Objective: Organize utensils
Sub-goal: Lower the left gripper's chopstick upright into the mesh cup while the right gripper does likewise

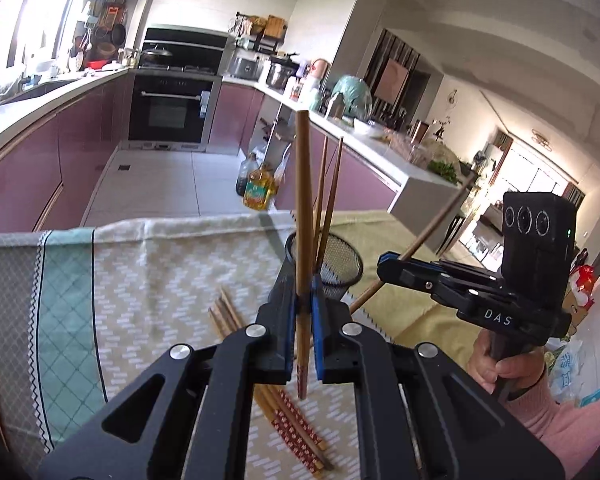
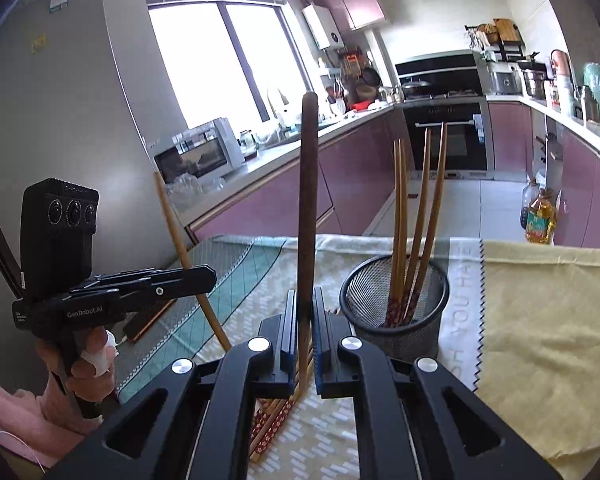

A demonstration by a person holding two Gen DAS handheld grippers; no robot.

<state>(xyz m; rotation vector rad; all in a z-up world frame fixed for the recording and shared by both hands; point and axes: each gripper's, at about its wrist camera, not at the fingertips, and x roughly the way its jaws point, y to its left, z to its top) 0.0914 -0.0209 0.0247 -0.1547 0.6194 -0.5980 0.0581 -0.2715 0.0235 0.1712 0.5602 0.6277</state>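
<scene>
My left gripper [image 1: 305,300] is shut on a wooden chopstick [image 1: 303,200] that stands upright, just in front of the black mesh holder [image 1: 342,266]. My right gripper [image 2: 306,312] is shut on another chopstick [image 2: 307,200], also upright, left of the mesh holder [image 2: 396,312], which holds several chopsticks [image 2: 416,220]. Each gripper shows in the other's view: the right one [image 1: 384,266] with its chopstick slanting, the left one [image 2: 210,276] likewise. Several loose chopsticks [image 1: 288,412] lie on the patterned cloth [image 1: 160,280] under the grippers, also seen in the right wrist view [image 2: 272,420].
The table carries a green and cream cloth and a yellow cloth [image 2: 540,340] on the right. Beyond the table edge are purple kitchen cabinets [image 1: 80,140], an oven [image 1: 172,108] and oil bottles [image 1: 258,190] on the floor.
</scene>
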